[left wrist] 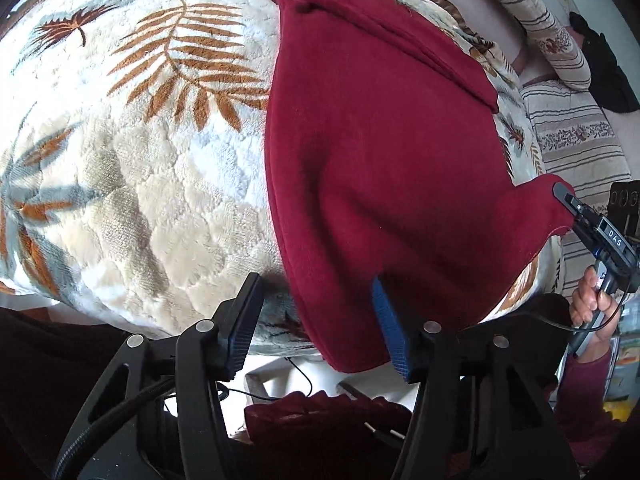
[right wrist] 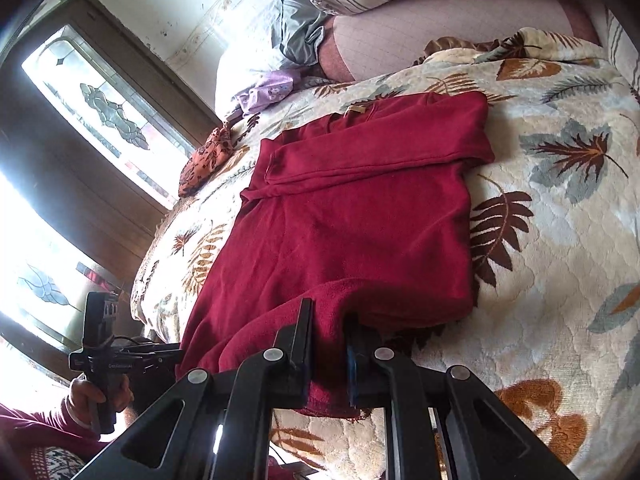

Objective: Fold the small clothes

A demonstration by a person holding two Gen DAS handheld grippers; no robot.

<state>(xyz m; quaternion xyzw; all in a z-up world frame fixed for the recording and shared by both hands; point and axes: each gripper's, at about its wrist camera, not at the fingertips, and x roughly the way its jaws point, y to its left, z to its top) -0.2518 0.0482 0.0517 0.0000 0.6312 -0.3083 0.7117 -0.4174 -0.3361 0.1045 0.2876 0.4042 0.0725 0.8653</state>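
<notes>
From the left wrist, the left claw (left wrist: 316, 320) stands spread at the near hem of the red sweater (left wrist: 380, 152), which lies on the leaf-print blanket (left wrist: 140, 140) of the bed; its pads are not pressing the cloth. The right claw (left wrist: 570, 204) pinches the sweater's right corner.

From the right wrist, the right claw (right wrist: 328, 344) is pressed together on a lifted fold of the sweater (right wrist: 352, 220); the left claw (right wrist: 176, 354) sits at the hem's far corner.

White letters "DAS" stand on the right gripper (left wrist: 570, 204) body, at about three o'clock in the left wrist view.
</notes>
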